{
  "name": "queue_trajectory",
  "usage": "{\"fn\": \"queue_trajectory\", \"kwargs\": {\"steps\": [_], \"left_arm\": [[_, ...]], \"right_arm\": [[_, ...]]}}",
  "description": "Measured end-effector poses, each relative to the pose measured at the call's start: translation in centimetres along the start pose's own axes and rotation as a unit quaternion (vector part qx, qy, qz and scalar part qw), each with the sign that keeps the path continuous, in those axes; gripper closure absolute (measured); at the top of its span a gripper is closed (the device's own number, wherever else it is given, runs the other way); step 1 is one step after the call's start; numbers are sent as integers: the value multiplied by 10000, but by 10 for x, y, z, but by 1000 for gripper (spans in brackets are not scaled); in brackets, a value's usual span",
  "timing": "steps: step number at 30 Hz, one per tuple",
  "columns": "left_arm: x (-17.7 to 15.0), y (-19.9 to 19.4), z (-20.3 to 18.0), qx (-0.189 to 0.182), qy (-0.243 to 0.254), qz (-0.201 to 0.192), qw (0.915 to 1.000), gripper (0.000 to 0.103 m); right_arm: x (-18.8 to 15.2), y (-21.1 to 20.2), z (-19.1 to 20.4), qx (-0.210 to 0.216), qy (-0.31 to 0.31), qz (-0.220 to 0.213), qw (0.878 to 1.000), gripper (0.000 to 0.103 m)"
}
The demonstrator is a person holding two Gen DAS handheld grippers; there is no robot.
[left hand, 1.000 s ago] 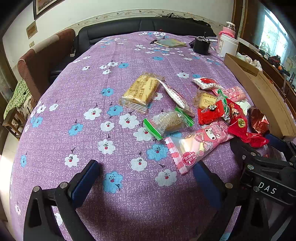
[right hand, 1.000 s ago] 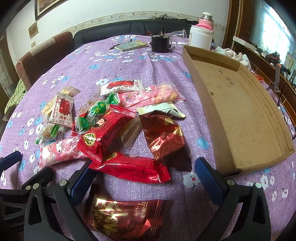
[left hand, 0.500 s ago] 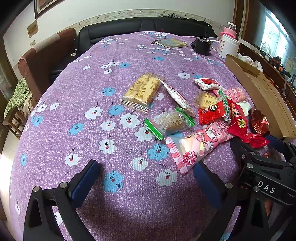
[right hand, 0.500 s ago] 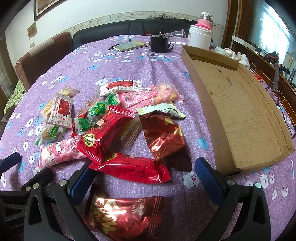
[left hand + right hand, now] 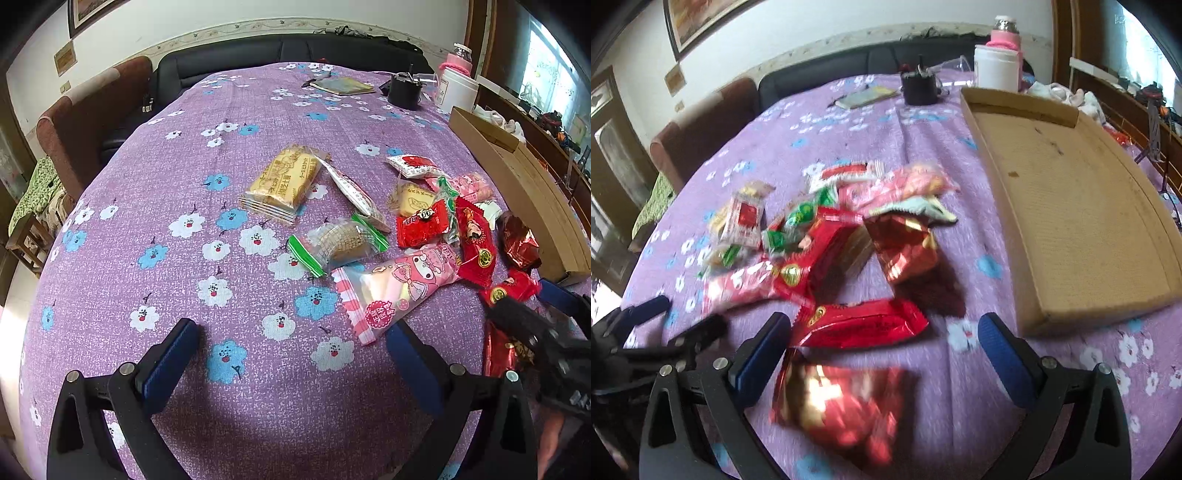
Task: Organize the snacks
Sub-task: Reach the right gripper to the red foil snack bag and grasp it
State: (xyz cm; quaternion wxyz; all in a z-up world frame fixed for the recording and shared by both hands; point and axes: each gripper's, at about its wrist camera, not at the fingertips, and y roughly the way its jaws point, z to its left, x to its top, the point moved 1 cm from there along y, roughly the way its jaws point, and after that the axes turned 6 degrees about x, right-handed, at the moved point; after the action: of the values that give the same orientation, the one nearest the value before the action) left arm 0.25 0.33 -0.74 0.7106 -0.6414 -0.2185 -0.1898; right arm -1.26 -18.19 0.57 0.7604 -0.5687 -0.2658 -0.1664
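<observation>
The left gripper (image 5: 291,354) stands with its blue-padded jaws spread wide and nothing between them, low over the purple flower-print tablecloth (image 5: 184,177). Just beyond its right finger lies the pink cartoon-print snack packet (image 5: 399,284), its striped near end almost at the fingertip. Farther off and slightly left sit a clear wafer packet with green ends (image 5: 338,243) and, beyond it, a yellow stack of biscuit packets (image 5: 282,182). To the right lies a jumble of small red wrappers (image 5: 421,223).

The right gripper (image 5: 882,343) is likewise open and holds nothing. The view is blurred. A shiny red foil packet with gold print (image 5: 838,398) lies on the cloth near the camera, mostly between the two fingers and closer to the left one. Just beyond the fingertips lies a long red wrapped bar (image 5: 860,325), its left end near the left finger. Farther still sits a crumpled dark red foil packet (image 5: 905,247), with the mixed heap of red, green and pink snacks to its left. The shallow brown cardboard tray (image 5: 1071,206) stretches along the right side, its near corner just beyond the right finger, and holds no snacks.
</observation>
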Motion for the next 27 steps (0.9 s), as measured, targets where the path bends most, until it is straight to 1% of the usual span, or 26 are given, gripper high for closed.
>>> {"fn": "queue_trajectory", "kwargs": {"steps": [2, 4, 8, 10, 12, 13, 15, 16, 18, 19, 22, 25, 27], "left_arm": [[0, 0, 0, 0, 1, 4, 10000, 1], [0, 0, 0, -8, -4, 13, 10000, 1], [0, 0, 0, -20, -11, 28, 10000, 1], [0, 0, 0, -29, -16, 41, 10000, 1], [1, 1, -1, -14, -8, 20, 10000, 1], [1, 1, -1, -16, -8, 31, 10000, 1], [1, 1, -1, -27, -14, 35, 10000, 1], [1, 1, -1, -25, 0, 38, 10000, 1], [0, 0, -1, -79, 77, 71, 9999, 1], [-2, -1, 1, -118, 86, 90, 9999, 1], [-8, -11, 5, -380, 93, 21, 9992, 1], [-17, -28, 9, -606, 102, -301, 9977, 1], [-22, -36, 11, -824, 43, -416, 9957, 4]], "right_arm": [[-2, -12, 7, 45, -308, -109, 9995, 7], [-1, -25, 11, 168, -453, -213, 9986, 8], [5, -57, 8, 539, -450, -468, 9964, 8], [7, -65, 5, 705, -444, -499, 9953, 8], [6, -72, 0, 921, -373, -430, 9941, 9], [6, -73, -1, 988, -375, -385, 9937, 11], [5, -74, -3, 1011, -425, -265, 9936, 24], [5, -74, -3, 1044, -423, -205, 9934, 29], [5, -72, -3, 1220, -456, -6, 9915, 46], [4, -71, -3, 1237, -442, 42, 9913, 49], [3, -69, -7, 1433, -422, 174, 9886, 51], [4, -62, -11, 1394, -507, 262, 9886, 50], [5, -56, -14, 1412, -500, 379, 9880, 50]]}}
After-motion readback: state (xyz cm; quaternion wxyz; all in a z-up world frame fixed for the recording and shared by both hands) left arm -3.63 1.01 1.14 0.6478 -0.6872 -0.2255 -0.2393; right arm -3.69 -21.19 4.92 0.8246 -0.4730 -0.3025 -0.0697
